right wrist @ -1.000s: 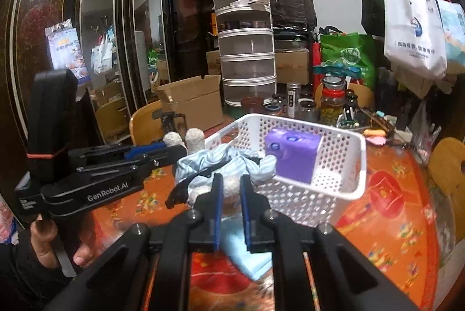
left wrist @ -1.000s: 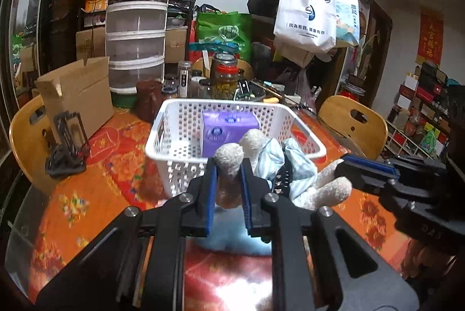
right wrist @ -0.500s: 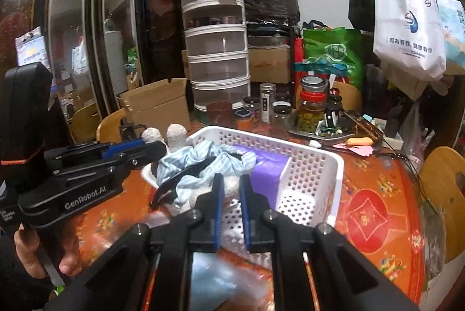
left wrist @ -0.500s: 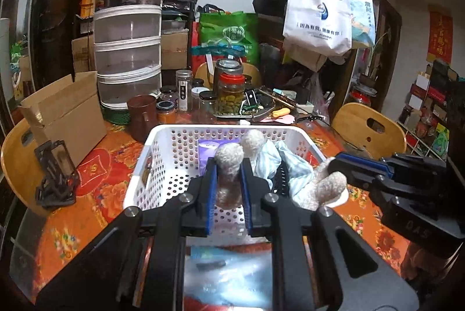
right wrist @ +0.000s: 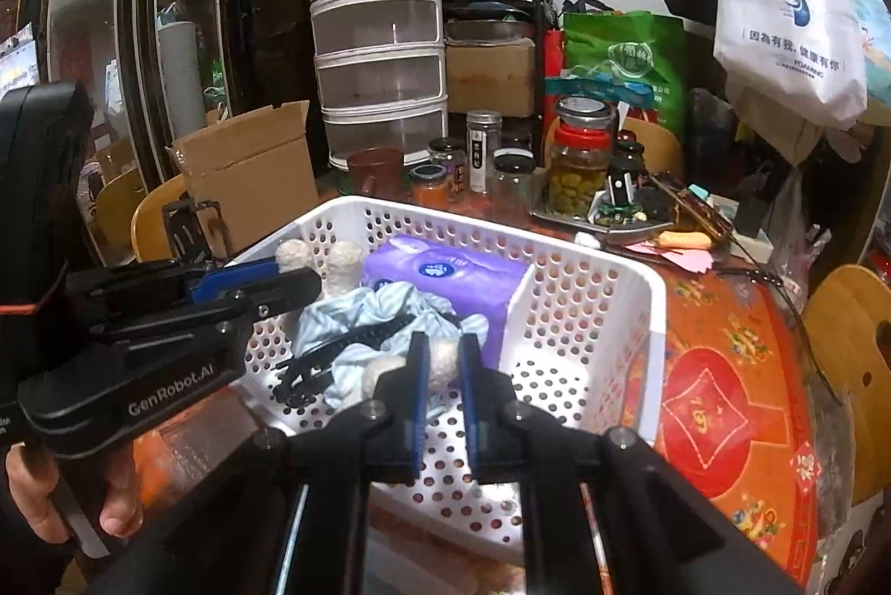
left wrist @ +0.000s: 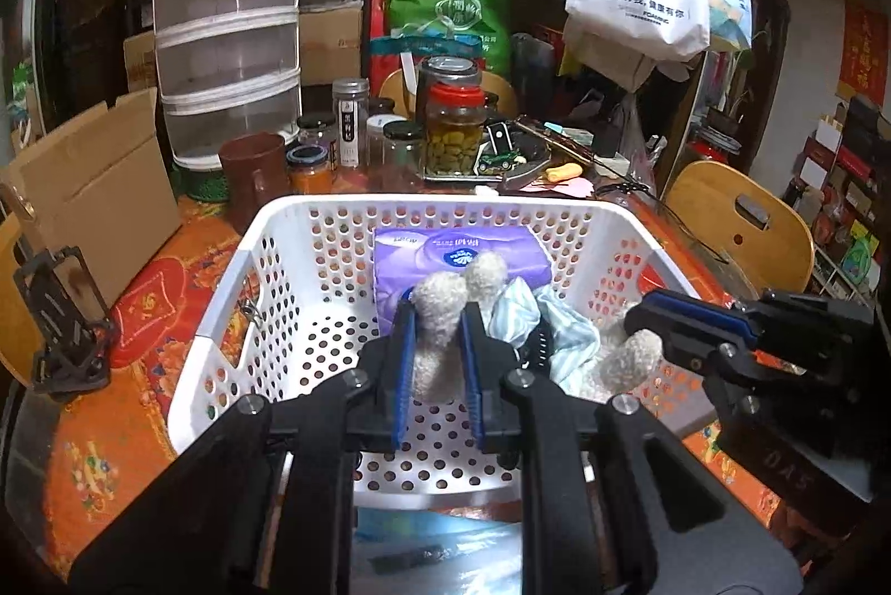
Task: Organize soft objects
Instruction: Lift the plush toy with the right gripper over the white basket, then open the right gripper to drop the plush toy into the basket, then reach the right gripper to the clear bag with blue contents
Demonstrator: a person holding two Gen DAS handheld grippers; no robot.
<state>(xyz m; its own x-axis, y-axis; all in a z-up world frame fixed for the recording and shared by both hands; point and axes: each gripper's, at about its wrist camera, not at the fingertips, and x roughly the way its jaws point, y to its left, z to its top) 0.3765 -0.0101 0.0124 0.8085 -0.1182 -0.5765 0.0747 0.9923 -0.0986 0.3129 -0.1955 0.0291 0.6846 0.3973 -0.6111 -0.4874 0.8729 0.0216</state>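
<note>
While my left gripper (left wrist: 437, 344) pinches one fuzzy cream limb of the plush toy in striped blue cloth (left wrist: 534, 316) and my right gripper (right wrist: 442, 361) clamps another, it hangs over the white perforated plastic basket (left wrist: 223, 294), beside the purple tissue pack (left wrist: 456, 255). It looks light and floppy, so the limbs seem the surest hold.

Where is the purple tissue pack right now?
The purple tissue pack lies inside the white basket, against its far wall. In both views it sits just behind the stuffed toy.
</note>
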